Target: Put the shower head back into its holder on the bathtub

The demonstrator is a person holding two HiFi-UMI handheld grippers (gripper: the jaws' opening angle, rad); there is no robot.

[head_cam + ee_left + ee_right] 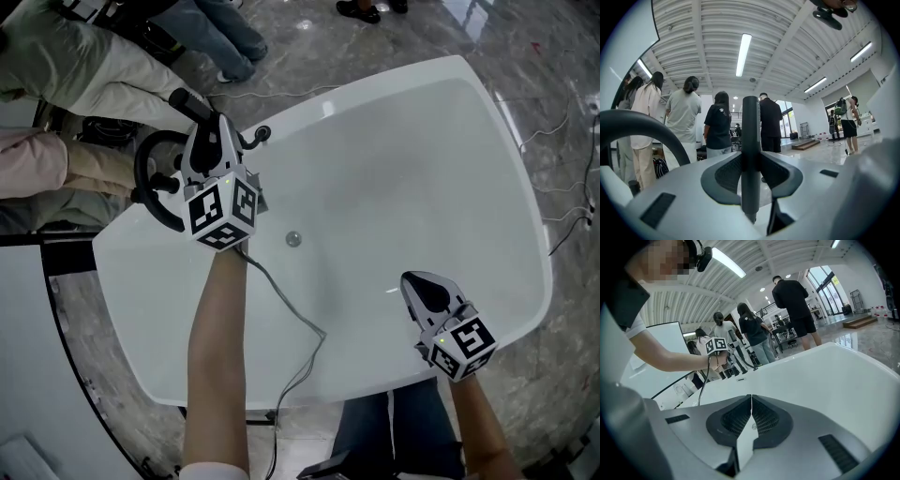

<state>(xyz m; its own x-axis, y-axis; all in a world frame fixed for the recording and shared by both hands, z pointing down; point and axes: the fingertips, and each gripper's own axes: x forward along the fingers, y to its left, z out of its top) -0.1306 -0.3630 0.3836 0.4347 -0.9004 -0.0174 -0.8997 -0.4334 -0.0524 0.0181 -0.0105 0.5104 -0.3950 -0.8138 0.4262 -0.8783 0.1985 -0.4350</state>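
In the head view my left gripper [217, 131] hovers over the back left rim of the white bathtub [403, 169]. It is shut on the black stick-shaped shower head [190, 101], which pokes out up and left past the jaws. Its black hose [142, 178] loops beside the gripper. In the left gripper view the dark handle [751, 122] stands upright, clamped between the pads of the left gripper [751, 161]. A small black fitting [260, 134] sits on the rim just right of the jaws. My right gripper [413, 279] [751, 397] hangs over the tub's front right, shut and empty.
The drain [293, 239] lies in the tub's floor. A thin cable [295, 319] trails from the left gripper over the front rim. Several people [220, 33] stand close behind the tub. More cables [562, 122] lie on the marble floor at the right.
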